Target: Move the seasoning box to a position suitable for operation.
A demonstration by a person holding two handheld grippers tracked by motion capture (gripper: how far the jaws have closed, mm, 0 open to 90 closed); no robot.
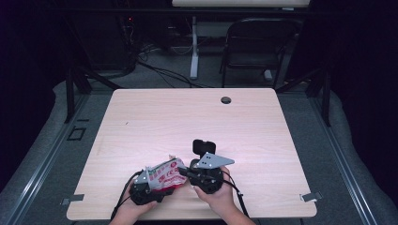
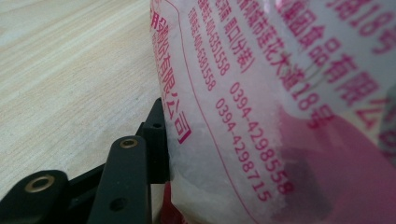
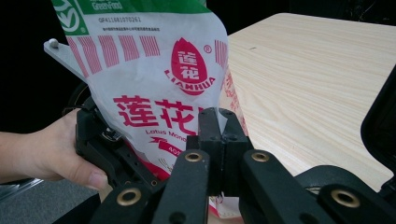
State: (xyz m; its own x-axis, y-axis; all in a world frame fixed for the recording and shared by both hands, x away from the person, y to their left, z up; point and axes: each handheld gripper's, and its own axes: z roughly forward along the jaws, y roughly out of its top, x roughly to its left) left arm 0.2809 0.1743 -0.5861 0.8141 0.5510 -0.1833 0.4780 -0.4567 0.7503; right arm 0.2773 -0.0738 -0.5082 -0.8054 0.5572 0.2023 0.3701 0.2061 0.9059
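The bag (image 1: 164,174) is held between both grippers, pinched shut by the right gripper (image 3: 218,140) at its edge, while the left gripper (image 1: 143,187), not yet clamped, has its jaws around the opposite end.

The work surface is a light wood-grain table (image 1: 155,117) with rounded corners and a round cable hole (image 1: 226,100) near its far edge. A small black object (image 1: 203,146) rests on the tabletop near the front centre; its type cannot be determined. The table stands on grey floor (image 1: 361,154), with metal brackets (image 1: 310,197) at its front corners.
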